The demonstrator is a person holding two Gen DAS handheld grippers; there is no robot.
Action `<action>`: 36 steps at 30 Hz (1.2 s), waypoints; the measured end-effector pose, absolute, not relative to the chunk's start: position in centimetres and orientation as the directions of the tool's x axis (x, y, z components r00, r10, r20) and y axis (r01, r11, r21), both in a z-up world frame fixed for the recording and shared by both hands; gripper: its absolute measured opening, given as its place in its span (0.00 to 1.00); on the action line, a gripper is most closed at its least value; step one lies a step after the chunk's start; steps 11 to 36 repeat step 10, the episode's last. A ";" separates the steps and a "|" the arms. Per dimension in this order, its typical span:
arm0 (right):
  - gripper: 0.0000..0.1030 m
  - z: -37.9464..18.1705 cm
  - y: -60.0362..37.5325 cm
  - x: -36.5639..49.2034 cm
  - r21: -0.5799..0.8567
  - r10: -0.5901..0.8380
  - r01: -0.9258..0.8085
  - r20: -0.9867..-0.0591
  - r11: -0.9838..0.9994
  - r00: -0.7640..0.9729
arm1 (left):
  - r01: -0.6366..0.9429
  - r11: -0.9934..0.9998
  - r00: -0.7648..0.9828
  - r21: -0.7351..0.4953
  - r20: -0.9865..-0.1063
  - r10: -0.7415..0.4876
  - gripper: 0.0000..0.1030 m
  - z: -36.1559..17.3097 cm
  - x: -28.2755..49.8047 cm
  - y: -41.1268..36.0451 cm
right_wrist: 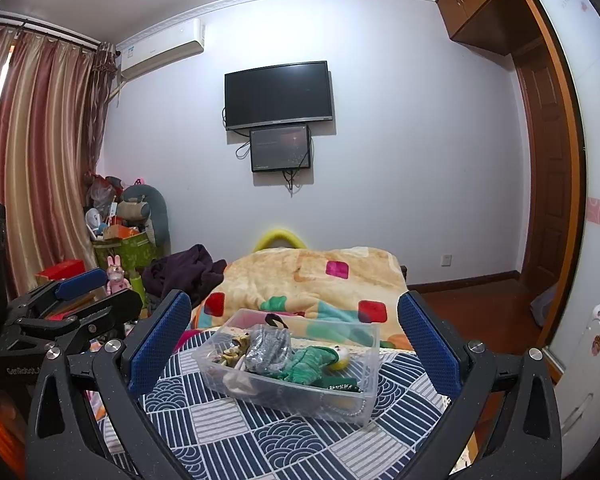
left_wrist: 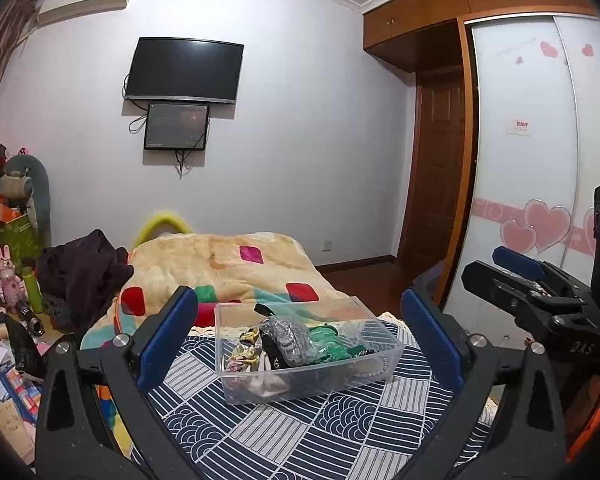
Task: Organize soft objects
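Both grippers are up and level here, and you've got the clear plastic bin [left_wrist: 308, 354] sitting low in the centre of each view, resting on the navy-and-white patterned cloth [left_wrist: 300, 432] that covers the near end of the bed. Your left gripper [left_wrist: 300, 336] has its jaws spread wide, blue pads either side of the bin but apart from it, gripping nothing. Your right gripper [right_wrist: 294, 342] is the same story: jaws wide, bin framed between the fingers, nothing held. In the left view, the right gripper shows at the right edge; in the right view, the left one sits at the left edge. Inside the bin you've got a jumble of soft things: a grey knitted piece [right_wrist: 268, 346] near the middle, a green fabric item [right_wrist: 310, 364] just beside it toward the right, and a yellowish patterned piece [right_wrist: 234, 346] at the bin's left end. Beyond the bin, mid-frame, lies the peach blanket [right_wrist: 320, 276] with coloured squares, and a dark garment [right_wrist: 184, 272] heaps up left of it.
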State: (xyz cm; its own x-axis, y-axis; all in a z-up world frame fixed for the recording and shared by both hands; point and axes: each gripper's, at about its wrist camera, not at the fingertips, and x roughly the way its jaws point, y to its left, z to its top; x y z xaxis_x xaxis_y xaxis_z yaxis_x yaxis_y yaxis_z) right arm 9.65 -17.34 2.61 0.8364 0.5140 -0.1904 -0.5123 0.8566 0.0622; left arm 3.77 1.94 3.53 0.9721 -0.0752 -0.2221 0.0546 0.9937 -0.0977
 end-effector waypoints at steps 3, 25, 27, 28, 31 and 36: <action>1.00 2.6 -17.3 9.7 0.062 0.514 -0.512 -0.192 0.857 0.836 | 0.052 0.994 0.972 -0.100 -0.223 -0.073 1.00 3.5 3.8 2.0; 1.00 2.4 -17.3 10.1 0.068 0.512 -0.510 -0.195 0.858 0.836 | 0.061 0.993 0.970 -0.100 -0.229 -0.082 1.00 3.4 4.1 2.0; 1.00 2.4 -17.3 10.1 0.068 0.512 -0.510 -0.195 0.858 0.836 | 0.061 0.993 0.970 -0.100 -0.229 -0.082 1.00 3.4 4.1 2.0; 1.00 2.4 -17.3 10.1 0.068 0.512 -0.510 -0.195 0.858 0.836 | 0.061 0.993 0.970 -0.100 -0.229 -0.082 1.00 3.4 4.1 2.0; 1.00 2.4 -17.3 10.1 0.068 0.512 -0.510 -0.195 0.858 0.836 | 0.061 0.993 0.970 -0.100 -0.229 -0.082 1.00 3.4 4.1 2.0; 1.00 2.4 -17.3 10.1 0.068 0.512 -0.510 -0.195 0.858 0.836 | 0.061 0.993 0.970 -0.100 -0.229 -0.082 1.00 3.4 4.1 2.0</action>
